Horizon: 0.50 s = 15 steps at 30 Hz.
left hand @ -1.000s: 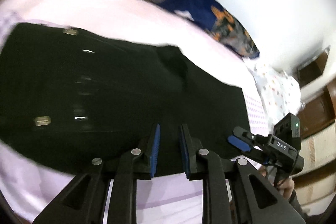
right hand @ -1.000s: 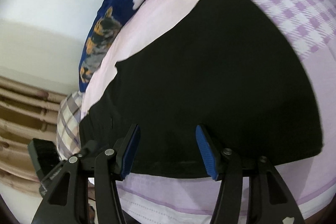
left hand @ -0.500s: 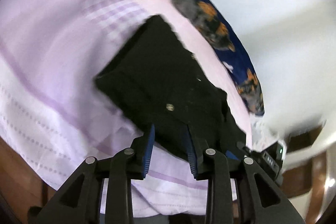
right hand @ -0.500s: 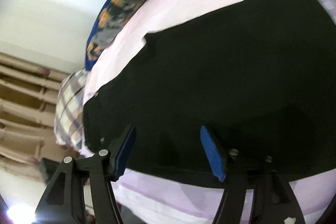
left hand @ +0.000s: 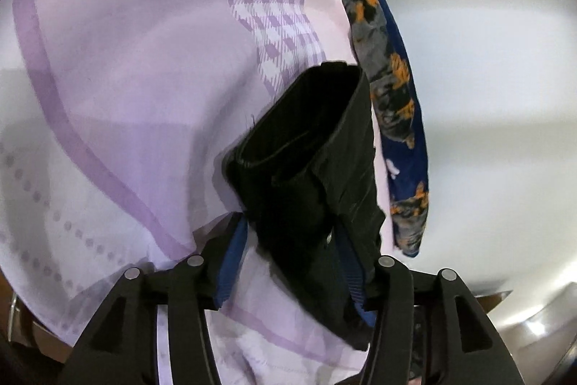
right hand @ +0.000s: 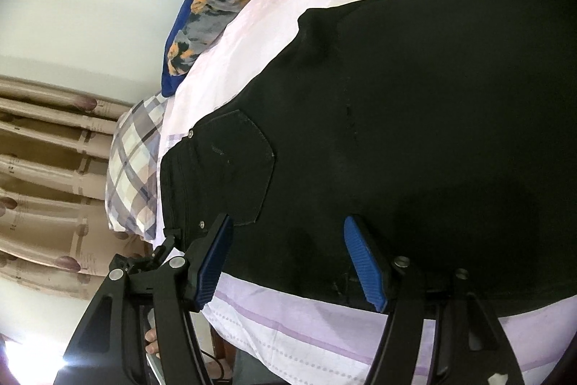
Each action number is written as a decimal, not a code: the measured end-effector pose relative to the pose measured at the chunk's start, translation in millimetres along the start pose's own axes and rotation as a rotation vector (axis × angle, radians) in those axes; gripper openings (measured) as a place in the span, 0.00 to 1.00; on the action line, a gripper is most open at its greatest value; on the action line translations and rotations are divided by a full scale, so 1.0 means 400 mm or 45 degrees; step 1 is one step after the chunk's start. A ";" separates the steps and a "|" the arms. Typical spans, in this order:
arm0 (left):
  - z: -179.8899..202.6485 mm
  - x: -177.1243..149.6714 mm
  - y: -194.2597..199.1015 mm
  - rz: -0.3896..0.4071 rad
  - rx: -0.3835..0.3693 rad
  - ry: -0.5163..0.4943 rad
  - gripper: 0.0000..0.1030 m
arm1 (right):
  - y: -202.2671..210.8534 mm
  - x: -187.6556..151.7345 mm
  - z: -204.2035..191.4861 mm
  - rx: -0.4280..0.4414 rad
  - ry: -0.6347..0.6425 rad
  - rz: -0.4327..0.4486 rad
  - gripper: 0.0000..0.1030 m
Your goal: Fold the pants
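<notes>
Pants (right hand: 414,118) flat on bed (left hand: 119,89), lengthwise fold apparently done. Left gripper (left hand: 288,262) just opened, astride waistband, pads clear. Right gripper (right hand: 288,262) open, empty, over near edge. Next: pinch edge, fold across.

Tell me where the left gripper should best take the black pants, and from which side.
Probably the waistband, approached from the near bed edge. In the left wrist view that thick end faces the left gripper, whose jaws have just been opening and straddle the pants without pinching. The band is a firm, layered edge, likelier to hold than the flat leg fabric.
</notes>
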<state>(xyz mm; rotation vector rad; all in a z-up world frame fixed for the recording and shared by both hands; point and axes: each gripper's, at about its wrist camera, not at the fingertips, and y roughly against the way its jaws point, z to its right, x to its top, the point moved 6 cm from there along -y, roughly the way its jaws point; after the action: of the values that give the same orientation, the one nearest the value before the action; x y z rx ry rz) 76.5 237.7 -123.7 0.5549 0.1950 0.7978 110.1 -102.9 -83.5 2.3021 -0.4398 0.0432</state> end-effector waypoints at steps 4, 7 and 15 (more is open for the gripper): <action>0.016 0.027 -0.013 0.023 0.000 0.015 0.58 | -0.006 0.001 -0.001 -0.008 -0.001 -0.001 0.61; 0.021 0.038 -0.016 0.054 0.006 0.026 0.58 | -0.008 0.000 -0.008 -0.010 0.008 -0.002 0.61; 0.111 0.027 0.007 0.121 0.184 -0.194 0.24 | 0.048 0.023 -0.011 0.026 0.014 0.066 0.61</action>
<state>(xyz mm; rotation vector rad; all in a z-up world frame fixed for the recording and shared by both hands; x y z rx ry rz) 98.7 229.4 -84.3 0.7626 0.0868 0.8339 112.9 -114.8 -65.6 2.3091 -0.4951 0.0863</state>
